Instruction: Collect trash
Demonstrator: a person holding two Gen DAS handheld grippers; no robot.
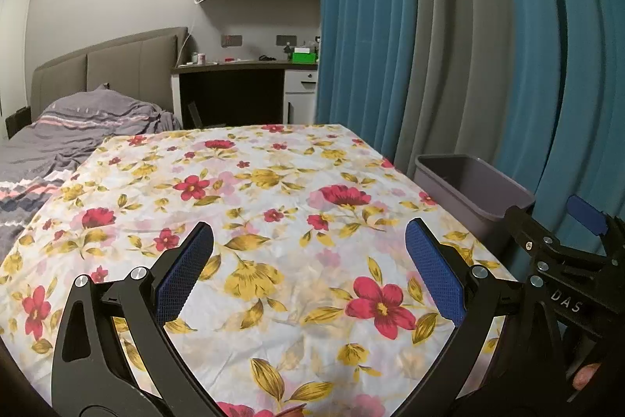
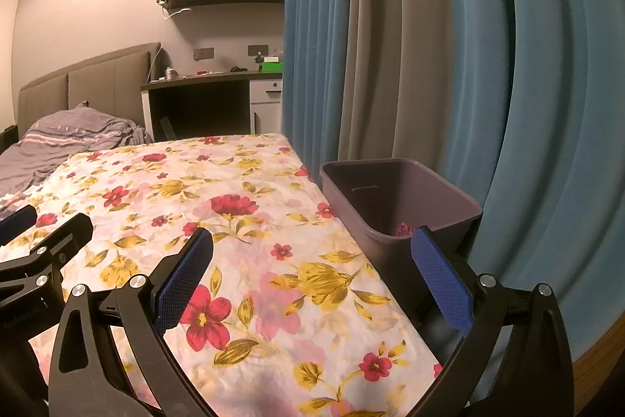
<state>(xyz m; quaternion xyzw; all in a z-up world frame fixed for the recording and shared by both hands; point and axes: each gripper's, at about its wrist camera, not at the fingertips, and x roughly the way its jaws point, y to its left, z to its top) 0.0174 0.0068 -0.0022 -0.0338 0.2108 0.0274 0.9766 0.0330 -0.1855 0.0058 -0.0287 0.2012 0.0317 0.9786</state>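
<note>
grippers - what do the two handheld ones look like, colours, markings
Both match: the left gripper and right gripper have glossy black curved plastic frames with cut-out slots and silver round screw heads at the joints. Each finger carries a flat blue pad with a fine mesh-like texture. Seen from the left wrist view, the right gripper's body bears white letters reading "DAS". No cables or sleeves show.

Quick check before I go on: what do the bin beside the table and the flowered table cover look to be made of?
Bin: looks like molded plastic, dull grey-purple, matte, with smooth thin walls, a rolled rim and a moulded handle slot. Table cover: seems thin woven fabric, printed with red and yellow flowers; fine creases and no gloss suggest cloth rather than vinyl.
</note>
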